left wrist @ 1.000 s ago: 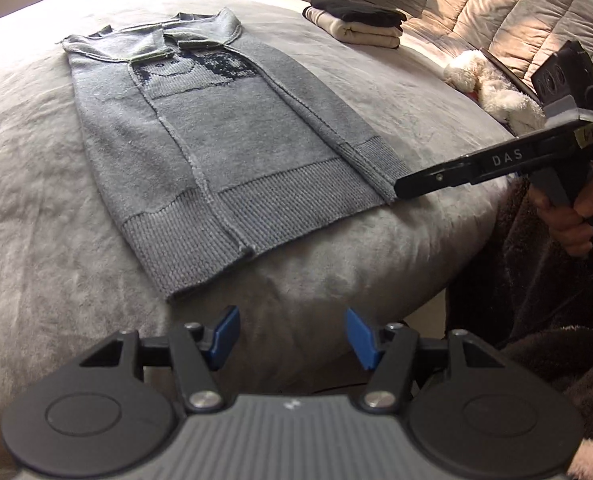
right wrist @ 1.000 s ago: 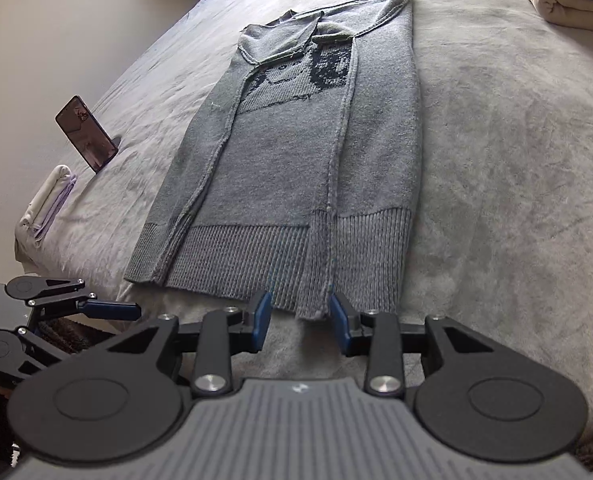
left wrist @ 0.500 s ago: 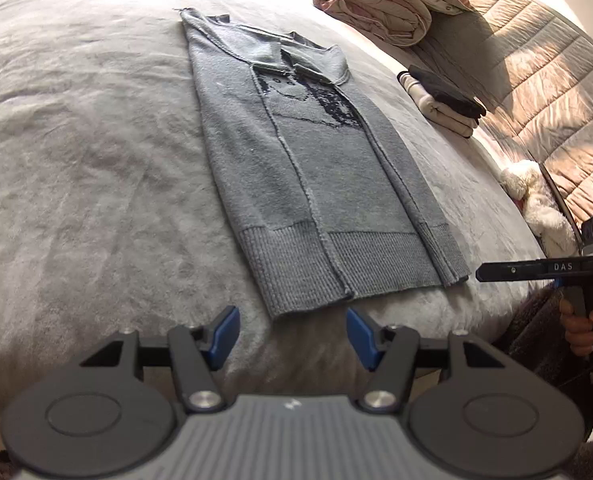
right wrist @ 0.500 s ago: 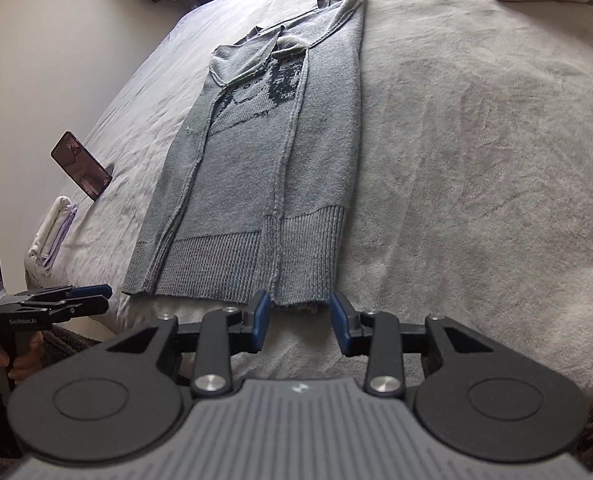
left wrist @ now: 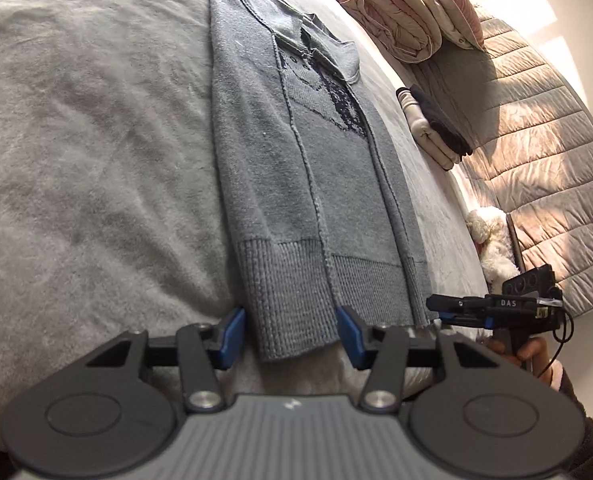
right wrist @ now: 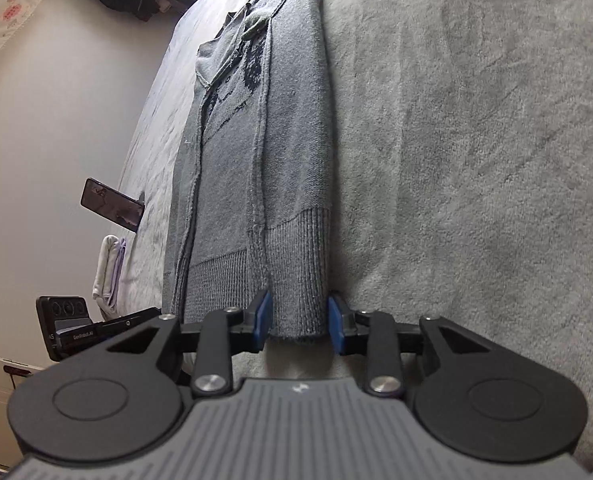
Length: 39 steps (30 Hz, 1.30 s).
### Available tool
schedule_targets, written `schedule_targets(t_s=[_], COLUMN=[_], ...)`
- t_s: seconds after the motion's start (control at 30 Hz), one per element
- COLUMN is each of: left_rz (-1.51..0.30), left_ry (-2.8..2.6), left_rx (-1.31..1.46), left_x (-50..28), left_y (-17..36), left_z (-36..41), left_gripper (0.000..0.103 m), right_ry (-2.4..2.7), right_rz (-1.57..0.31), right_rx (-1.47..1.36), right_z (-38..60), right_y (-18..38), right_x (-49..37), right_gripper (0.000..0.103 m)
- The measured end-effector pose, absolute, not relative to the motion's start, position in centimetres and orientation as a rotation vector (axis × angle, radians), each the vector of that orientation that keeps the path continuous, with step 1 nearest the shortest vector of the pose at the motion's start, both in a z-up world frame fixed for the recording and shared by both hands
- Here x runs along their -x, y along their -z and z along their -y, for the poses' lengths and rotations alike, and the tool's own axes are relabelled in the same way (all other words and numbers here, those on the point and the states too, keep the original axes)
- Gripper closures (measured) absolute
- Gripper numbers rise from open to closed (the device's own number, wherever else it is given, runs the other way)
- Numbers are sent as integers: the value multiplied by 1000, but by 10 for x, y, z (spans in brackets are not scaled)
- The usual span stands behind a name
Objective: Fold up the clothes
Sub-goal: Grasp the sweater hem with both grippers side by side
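A grey knit sweater (left wrist: 320, 168) (right wrist: 256, 160) lies flat on the grey bed cover (left wrist: 88, 140), sleeves folded in, ribbed hem toward me. My left gripper (left wrist: 292, 338) is low at the hem's left corner. That corner lies between its blue pads (left wrist: 232, 336); the jaws are closing and a gap still shows beside the fabric. My right gripper (right wrist: 299, 320) straddles the hem's right corner, jaws closing, the pads (right wrist: 336, 324) close beside the fabric without clearly squeezing it. Each gripper also shows in the other's view: the right gripper (left wrist: 442, 308) and the left gripper (right wrist: 136, 318).
A stack of folded clothes (left wrist: 436, 128), a rolled duvet (left wrist: 396, 12) and a white plush toy (left wrist: 492, 240) lie at the right beside a quilted cover (left wrist: 544, 160). A phone (right wrist: 112, 204) and a pale cloth (right wrist: 108, 272) sit at the bed's left edge. A hand (left wrist: 530, 354) holds the right gripper.
Both grippers have come down and forward to the sweater's hem, rolling as they moved. Each pair of jaws has narrowed, and a hem corner now lies between each pair.
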<state>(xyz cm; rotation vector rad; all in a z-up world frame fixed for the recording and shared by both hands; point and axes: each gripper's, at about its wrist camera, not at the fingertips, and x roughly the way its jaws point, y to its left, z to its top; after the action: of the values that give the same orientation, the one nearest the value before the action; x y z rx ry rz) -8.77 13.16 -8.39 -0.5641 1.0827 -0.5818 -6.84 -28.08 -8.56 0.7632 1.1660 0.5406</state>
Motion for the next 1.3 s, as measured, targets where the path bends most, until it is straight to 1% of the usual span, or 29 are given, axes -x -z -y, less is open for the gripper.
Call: schedule_targets(t_s=[0.03,0.07,0.1,0.13,0.17,0.23,0.3,0.33,0.53,0.83,1.0,1.17,1.27,1.3], left_rz=[-1074,-1066,-1061,-1065,-1080,-1114,-1129,-1130,-1064,-995,-974,-989,-976,-971], left_ry=[590,596,602,607,613,625,634,640,668,590,526,484,476,465], left_rx=[576,593,615,649,680,712,724,736,841,948,957,961,952,953], left_x=[88,89,89,88,87,85,85,86,84,60,33,6,-1,-2], left_y=[86,87,90,93,97,102,102,101,87,64,58,75,91,96], left_z=[-132,-132,-133,-135,-135,-134,-133,-134,-137,-138,-140,-146,-149,-150], left_gripper=[54,56,60,68,72,87,93,95,95,95,95,95,95,95], right_ry=[-543,-549,-563,-578,-599,-633,-652,-660,-680,-675,-636,-598,-588,-578], right_rz=[-1172,-1176,-1177,-1176,-1174,-1170,-1164,-1161,-1119,-1064,-1043,-1036,-1024,-1022], right_rx=[-772,-781,-791,-795,-791,-772,-753,-760,-832,-822,-835,-868,-895,-911], right_z=[281,280,279,277,274,269,265,264,264,254,258,263,269,272], right_y=[88,91,92,92,91,86,81,78,57,27,32,50,67,72], right_x=[68,67,67,66,66,67,68,68,63,26,1,-23,-30,-31], right_gripper=[90,93,94,94,93,88,89,90,91,91,91,91,88,86])
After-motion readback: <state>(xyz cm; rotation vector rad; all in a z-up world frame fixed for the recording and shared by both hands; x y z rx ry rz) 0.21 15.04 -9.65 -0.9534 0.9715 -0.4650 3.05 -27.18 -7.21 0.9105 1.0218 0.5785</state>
